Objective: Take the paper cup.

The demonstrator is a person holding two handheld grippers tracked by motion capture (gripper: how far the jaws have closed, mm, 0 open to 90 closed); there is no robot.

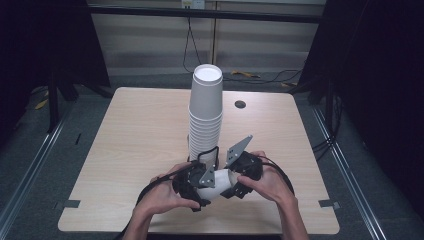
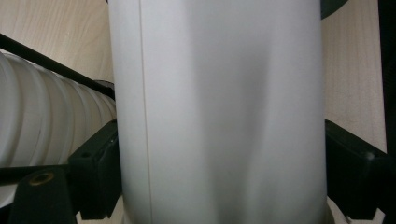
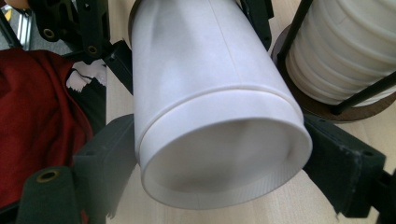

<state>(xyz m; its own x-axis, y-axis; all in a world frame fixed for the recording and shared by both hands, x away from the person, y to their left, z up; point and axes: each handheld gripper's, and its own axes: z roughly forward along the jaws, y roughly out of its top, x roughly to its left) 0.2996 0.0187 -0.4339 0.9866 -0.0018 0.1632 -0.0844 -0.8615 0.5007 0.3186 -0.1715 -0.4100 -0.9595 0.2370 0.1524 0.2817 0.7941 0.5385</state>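
Grippers meet at six o'clock on the table, both on one white paper cup lying on its side between them. We see the left gripper clenched on the cup's body: in the left gripper view its black jaws press the white wall from both sides. The right gripper stands at the cup's other end; in the right gripper view its black jaws flank the cup near the closed, rimmed base that faces the camera, but we cannot tell whether the pads press on it. A grey three-cornered plate rises from the right gripper toward twelve o'clock.

Just beyond the grippers, at twelve o'clock from them, we find a tall stack of white paper cups upside down in a black wire holder on a round dark base, close beside the held cup. All of this rests on a pale wooden table, which has a small dark round hole at about one o'clock of the stack.
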